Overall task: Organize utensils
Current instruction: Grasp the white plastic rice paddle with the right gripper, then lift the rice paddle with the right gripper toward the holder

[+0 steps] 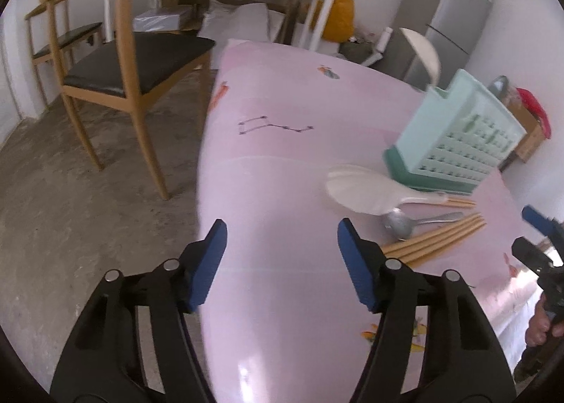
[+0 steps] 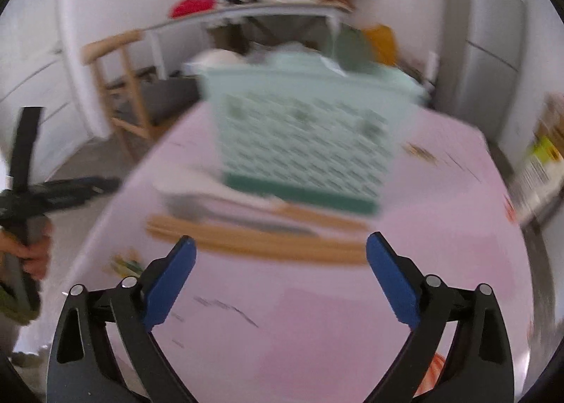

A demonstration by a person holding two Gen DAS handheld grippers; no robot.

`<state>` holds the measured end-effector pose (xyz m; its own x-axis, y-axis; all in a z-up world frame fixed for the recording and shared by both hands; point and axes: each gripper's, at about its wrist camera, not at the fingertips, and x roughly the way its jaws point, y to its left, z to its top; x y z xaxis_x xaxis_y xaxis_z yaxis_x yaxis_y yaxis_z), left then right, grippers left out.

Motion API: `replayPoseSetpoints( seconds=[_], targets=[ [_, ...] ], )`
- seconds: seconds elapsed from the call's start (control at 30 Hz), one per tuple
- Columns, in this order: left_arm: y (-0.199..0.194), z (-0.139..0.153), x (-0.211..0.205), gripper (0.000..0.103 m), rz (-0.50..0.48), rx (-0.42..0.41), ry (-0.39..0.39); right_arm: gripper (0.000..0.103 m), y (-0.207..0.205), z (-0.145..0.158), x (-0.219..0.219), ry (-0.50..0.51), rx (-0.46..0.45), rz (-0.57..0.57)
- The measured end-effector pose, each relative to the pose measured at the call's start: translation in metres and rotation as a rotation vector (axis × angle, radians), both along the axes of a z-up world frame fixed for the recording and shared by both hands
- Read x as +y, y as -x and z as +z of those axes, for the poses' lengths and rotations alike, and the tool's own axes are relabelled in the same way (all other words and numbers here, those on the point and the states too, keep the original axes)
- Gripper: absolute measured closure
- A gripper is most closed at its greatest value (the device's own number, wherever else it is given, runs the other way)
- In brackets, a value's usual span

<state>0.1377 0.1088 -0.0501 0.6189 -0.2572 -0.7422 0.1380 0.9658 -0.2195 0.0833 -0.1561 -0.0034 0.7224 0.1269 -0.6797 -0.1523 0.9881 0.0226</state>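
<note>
Pink-clothed table (image 1: 282, 163) beside a wooden chair (image 1: 116, 61); both grippers' fingers (image 1: 211, 262) apart, empty.

Both grippers, left gripper (image 1: 282, 262) and right gripper (image 2: 280, 274), have black linkage arms dotted with silver rivets. Blue pads (image 1: 208, 265) line each finger. Bare fingers (image 1: 539, 327) show at three o'clock.
</note>
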Motion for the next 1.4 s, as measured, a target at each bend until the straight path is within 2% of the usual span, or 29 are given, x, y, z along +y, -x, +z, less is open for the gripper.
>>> replayPoseSetpoints(
  seconds=[0.07, 0.17, 0.3, 0.37, 0.6, 0.77, 0.9, 0.97, 1.03, 1.17, 1.27, 1.4],
  targets=[
    [-0.002, -0.001, 0.006, 0.046, 0.026, -0.002, -0.012, 0.015, -0.009, 0.005, 0.025, 0.011, -0.022, 0.065],
    [-0.003, -0.002, 0.018, 0.051, 0.065, -0.001, -0.002, 0.022, -0.021, 0.004, 0.069, 0.079, -0.056, 0.161],
    [-0.004, -0.004, 0.036, 0.06, 0.104, -0.013, 0.028, 0.033, -0.041, -0.006, 0.108, 0.154, -0.039, 0.242],
    [-0.005, -0.005, 0.044, 0.063, 0.111, -0.012, 0.042, 0.035, -0.051, -0.01, 0.12, 0.178, -0.027, 0.27],
    [-0.012, -0.011, 0.056, 0.065, 0.116, -0.009, 0.053, 0.039, -0.067, -0.028, 0.156, 0.385, -0.002, 0.365],
    [-0.017, -0.016, 0.057, 0.065, 0.108, -0.004, 0.064, 0.054, -0.06, -0.05, 0.178, 0.615, -0.031, 0.349],
    [-0.019, -0.02, 0.059, 0.065, 0.096, -0.002, 0.063, 0.062, -0.054, -0.059, 0.188, 0.729, -0.062, 0.325],
    [-0.021, -0.021, 0.061, 0.065, 0.095, -0.002, 0.064, 0.074, -0.055, -0.063, 0.191, 0.785, -0.072, 0.311],
    [-0.023, -0.021, 0.062, 0.065, 0.092, -0.002, 0.066, 0.081, -0.056, -0.066, 0.193, 0.818, -0.063, 0.303],
    [-0.023, -0.02, 0.062, 0.065, 0.082, -0.014, 0.059, 0.091, -0.051, -0.058, 0.193, 0.861, -0.112, 0.275],
    [-0.024, -0.021, 0.063, 0.065, 0.081, -0.014, 0.06, 0.092, -0.057, -0.052, 0.192, 0.862, -0.121, 0.252],
    [-0.024, -0.02, 0.063, 0.065, 0.078, -0.012, 0.06, 0.092, -0.067, -0.059, 0.195, 0.895, -0.115, 0.252]
  ],
)
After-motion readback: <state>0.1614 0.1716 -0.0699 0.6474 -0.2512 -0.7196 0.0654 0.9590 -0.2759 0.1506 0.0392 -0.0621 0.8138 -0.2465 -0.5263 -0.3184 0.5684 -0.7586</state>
